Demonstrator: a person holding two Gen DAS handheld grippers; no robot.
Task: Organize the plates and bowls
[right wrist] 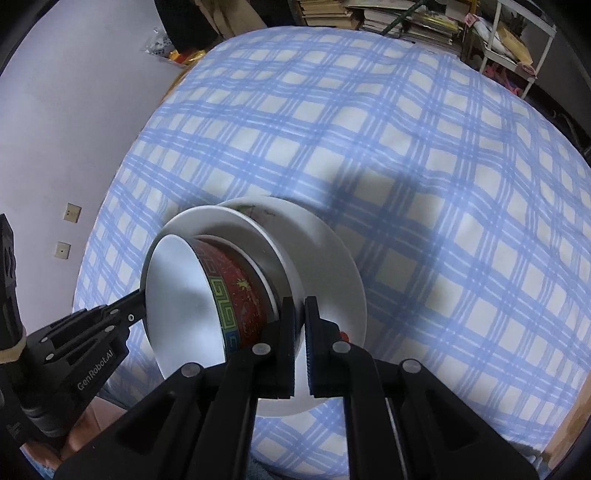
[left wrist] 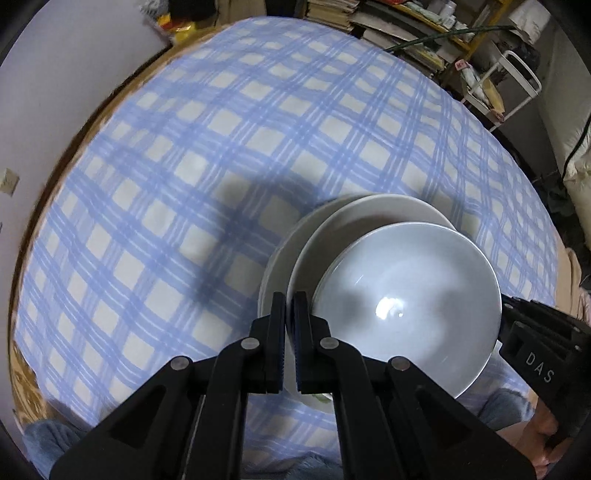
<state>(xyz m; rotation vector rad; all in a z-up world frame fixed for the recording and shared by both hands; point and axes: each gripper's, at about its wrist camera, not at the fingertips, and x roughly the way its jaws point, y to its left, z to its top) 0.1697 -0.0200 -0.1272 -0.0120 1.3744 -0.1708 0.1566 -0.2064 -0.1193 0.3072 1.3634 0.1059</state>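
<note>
A stack of two white plates with a bowl on top hangs above the checked tablecloth (left wrist: 184, 147), held from opposite sides. The bowl (left wrist: 406, 295) is pale grey inside and red-patterned outside (right wrist: 243, 295). My left gripper (left wrist: 290, 297) is shut on the plates' rim (left wrist: 280, 254) at the stack's left side. My right gripper (right wrist: 300, 301) is shut on the rim of the large bottom plate (right wrist: 332, 258). Each gripper shows in the other's view: the right gripper (left wrist: 508, 308) beside the bowl, and the left gripper (right wrist: 138, 297) with its tips hidden behind the bowl.
The blue-and-white checked cloth (right wrist: 443, 184) covers the table, and the stack's shadow (left wrist: 236, 221) falls on it. Shelves with books and papers (left wrist: 406, 29) and a white rack (left wrist: 513, 85) stand beyond the far edge. A pale wall (right wrist: 74, 110) lies to the left.
</note>
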